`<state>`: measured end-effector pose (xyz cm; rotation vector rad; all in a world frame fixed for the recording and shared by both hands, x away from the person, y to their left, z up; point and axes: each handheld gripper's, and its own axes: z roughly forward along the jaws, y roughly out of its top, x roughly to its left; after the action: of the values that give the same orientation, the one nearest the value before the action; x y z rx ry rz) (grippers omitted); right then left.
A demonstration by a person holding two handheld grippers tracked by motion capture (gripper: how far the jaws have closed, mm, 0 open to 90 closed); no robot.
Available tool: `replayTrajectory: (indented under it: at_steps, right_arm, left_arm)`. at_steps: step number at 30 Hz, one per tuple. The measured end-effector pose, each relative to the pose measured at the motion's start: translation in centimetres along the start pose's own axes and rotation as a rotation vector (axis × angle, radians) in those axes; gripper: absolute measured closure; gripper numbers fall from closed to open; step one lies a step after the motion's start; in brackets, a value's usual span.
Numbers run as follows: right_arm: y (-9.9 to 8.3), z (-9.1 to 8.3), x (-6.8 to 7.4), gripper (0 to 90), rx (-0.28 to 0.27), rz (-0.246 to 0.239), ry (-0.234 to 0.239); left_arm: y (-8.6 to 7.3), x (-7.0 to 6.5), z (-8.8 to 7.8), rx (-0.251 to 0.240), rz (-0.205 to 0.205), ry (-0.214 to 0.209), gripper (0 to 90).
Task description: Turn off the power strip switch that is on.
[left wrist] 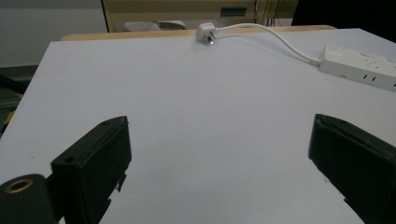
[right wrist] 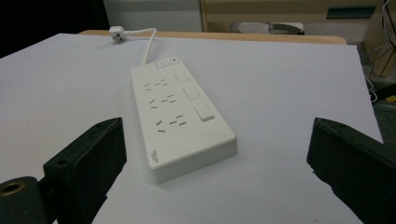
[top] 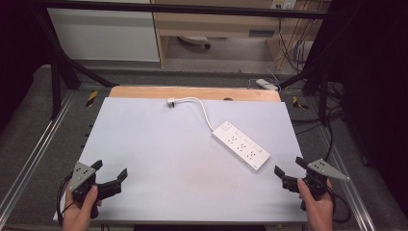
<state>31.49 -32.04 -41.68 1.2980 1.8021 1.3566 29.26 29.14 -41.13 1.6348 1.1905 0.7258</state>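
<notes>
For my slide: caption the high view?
Open grippers, left and right, flank a power strip.

White power strip [top: 241,146] lying flat on the white table sheet [top: 159,159], angled, right of centre. White cord [top: 202,109] curving from its far end to a plug [top: 171,102] near the wooden back edge [top: 192,92].

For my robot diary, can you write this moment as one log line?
left tool: open, empty | right tool: open, empty | power strip: flat on table, unplugged
</notes>
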Motion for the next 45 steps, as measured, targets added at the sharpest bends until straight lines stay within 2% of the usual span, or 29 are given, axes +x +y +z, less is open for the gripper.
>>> replayTrajectory:
  at_steps: [10, 17, 21, 24, 26, 31, 36, 41, 45]
  right_arm:
    - [0.4, -0.2, 0.7, 2.5, -0.008, 0.007, 0.011]
    - [1.3, -0.4, 1.9, 2.4, -0.025, -0.007, 0.016]
    - [2.0, -0.2, 2.6, 2.7, -0.037, -0.012, 0.010]
    - [2.4, 0.0, 2.9, 3.4, -0.031, -0.033, 0.006]
    - [2.7, 0.2, 2.8, 3.8, -0.027, -0.028, 0.015]
    - [3.4, 0.4, 2.3, 5.6, -0.010, -0.013, -0.004]
    - [4.0, 0.9, 1.9, 5.1, -0.005, -0.019, -0.008]
    - [5.1, 1.6, 1.4, 3.8, 0.021, -0.027, -0.023]
    - [5.5, 1.8, 1.2, 3.9, 0.022, -0.024, -0.010]
  left_arm:
    - [-0.1, 0.0, 0.0, 0.002, -0.008, -0.003, 6.3]
    - [-0.1, -0.3, 0.3, 0.009, 0.002, -0.021, 6.4]
    - [-0.1, -0.3, 0.3, 0.011, 0.003, -0.017, 5.9]
    - [-0.1, -0.4, 0.3, 0.011, 0.000, -0.022, 5.8]
    - [-0.1, -0.4, 0.3, 0.014, 0.004, -0.027, 5.8]
    - [-0.2, -0.4, 0.3, 0.017, 0.001, -0.025, 5.8]
    - [-0.2, -0.4, 0.3, 0.019, 0.005, -0.025, 5.8]
    - [-0.2, -0.4, 0.4, 0.027, 0.009, -0.029, 5.8]
    - [-0.2, -0.4, 0.4, 0.027, 0.009, -0.030, 5.8]
